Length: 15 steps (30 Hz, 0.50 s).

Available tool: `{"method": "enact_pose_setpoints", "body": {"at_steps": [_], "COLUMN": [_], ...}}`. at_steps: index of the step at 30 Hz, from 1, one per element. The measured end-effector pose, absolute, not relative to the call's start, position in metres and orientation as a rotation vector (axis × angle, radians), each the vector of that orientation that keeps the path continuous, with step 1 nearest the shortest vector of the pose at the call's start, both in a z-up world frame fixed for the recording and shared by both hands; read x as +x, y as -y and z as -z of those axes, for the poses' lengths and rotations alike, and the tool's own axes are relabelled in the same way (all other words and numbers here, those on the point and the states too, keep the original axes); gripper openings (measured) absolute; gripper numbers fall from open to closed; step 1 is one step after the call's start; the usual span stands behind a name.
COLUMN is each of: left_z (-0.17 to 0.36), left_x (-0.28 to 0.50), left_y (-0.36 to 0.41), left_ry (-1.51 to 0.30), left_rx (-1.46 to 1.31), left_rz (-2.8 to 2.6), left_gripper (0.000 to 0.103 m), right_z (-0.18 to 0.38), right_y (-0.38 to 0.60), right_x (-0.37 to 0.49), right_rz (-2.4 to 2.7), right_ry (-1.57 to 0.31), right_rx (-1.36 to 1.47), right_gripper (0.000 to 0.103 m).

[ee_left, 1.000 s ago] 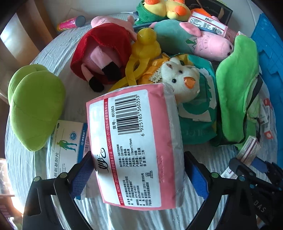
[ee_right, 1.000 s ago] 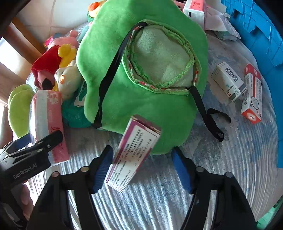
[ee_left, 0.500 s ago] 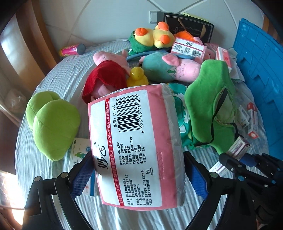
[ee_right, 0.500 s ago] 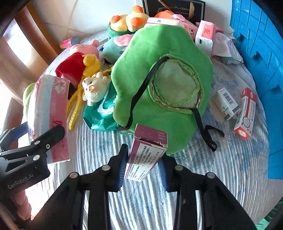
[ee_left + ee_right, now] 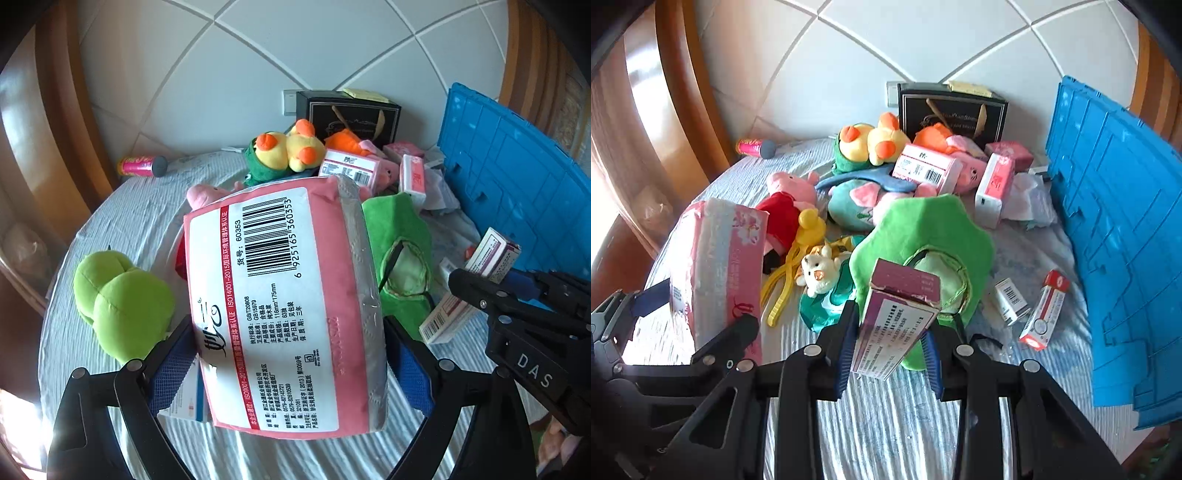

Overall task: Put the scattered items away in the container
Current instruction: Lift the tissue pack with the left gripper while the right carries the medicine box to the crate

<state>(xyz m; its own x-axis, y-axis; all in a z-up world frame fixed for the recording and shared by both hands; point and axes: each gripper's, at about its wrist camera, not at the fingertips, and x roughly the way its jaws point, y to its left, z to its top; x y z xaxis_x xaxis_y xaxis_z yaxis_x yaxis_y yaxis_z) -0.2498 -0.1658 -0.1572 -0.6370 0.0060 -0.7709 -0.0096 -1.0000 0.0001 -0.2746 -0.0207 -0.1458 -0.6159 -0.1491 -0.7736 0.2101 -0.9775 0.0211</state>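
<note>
Left gripper [image 5: 288, 369]: clamped on the pink tissue pack [image 5: 284, 306], blue pads pressing both of its sides; the pack hangs in the air above the table, barcode label toward the camera.
Right gripper [image 5: 886, 347]: clenched on a purple-topped medicine box [image 5: 895, 317], which stands tilted between the pads, clear of the cloth.
Tissue pack, right view: seen at left in the left gripper [image 5: 687, 328], its flowered side showing.
Container: blue plastic crate [image 5: 1126, 229] at the right edge of the table, its ribbed wall facing the pile.
Table [image 5: 886, 424]: round, covered in a pale striped cloth.
Scattered items: green plush hat [image 5: 923, 236] with a black strap, just beyond the medicine box; two small cartons [image 5: 1030, 306] between the hat and the crate; red-dressed pig plush [image 5: 786, 210], yellow duck tongs [image 5: 798, 258] and small white plush [image 5: 820, 273] left of the hat.
Far side: yellow duck plush [image 5: 875, 142], more tissue packs [image 5: 993, 190], black gift bag [image 5: 951, 109].
Left edge: green plush cushion [image 5: 122, 306].
</note>
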Motion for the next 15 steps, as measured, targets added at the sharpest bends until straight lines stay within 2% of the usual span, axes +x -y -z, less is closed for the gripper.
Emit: {"method": "enact_pose_setpoints", "body": {"at_steps": [8,15], "left_z": [0.100,0.043], "left_x": [-0.245,-0.250], "left_y": [0.119,0.010], "left_ry": [-0.007,0.051], "left_rx": [-1.131,-0.875], "left_rz": [-2.909,-2.983], "left_gripper": [0.096,0.096], "right_z": [0.063,-0.004], "right_y": [-0.048,-0.172], "right_x": [-0.265,-0.255], "right_rz": [2.809,2.903], "right_ry": [-0.128,-0.175], "right_rx": [1.006,0.768], "right_gripper": [0.032,0.033]}}
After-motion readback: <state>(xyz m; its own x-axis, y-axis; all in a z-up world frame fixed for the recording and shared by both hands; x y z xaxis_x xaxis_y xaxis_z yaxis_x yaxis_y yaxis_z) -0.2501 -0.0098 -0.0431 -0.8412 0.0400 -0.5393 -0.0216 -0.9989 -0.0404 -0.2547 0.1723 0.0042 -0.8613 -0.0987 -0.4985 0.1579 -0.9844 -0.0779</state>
